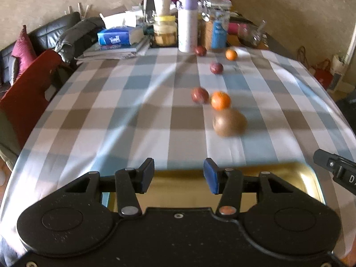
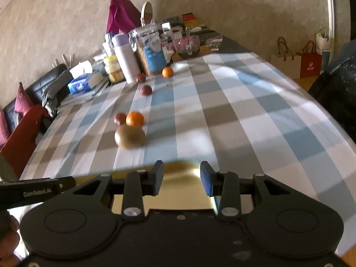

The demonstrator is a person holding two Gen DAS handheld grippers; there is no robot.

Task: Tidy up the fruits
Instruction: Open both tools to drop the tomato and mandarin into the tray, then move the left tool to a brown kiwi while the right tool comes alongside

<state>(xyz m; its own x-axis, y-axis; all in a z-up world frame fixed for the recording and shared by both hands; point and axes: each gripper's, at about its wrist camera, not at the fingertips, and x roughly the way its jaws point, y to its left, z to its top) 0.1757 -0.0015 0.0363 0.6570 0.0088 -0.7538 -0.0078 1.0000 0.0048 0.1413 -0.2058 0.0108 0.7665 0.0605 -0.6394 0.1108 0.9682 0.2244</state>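
While blur smears both views, these lines hold:
Left gripper [image 1: 178, 175]: jaws apart, nothing between them, low centre of the frame.
Right gripper [image 2: 182, 180]: released, empty, low centre.
Shiny gold metal tray [image 1: 296, 173]: lower frame, mostly hidden behind the grippers.
Brown oval kiwi [image 1: 229, 122]: centre right, on the blue-and-grey checked tablecloth [image 1: 111, 111], smeared.
Round orange fruit [image 1: 220, 100]: just above the kiwi, whether touching is unclear.
Dark red round fruit [image 1: 199, 95]: beside it.
Far fruits: two red, one orange, upper centre, small.

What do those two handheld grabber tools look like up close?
Both are matte black plastic. The left gripper and right gripper each have two round housings, linked arms with silver rivets, and jaws faced with blue pads. The left one carries white lettering along its side.
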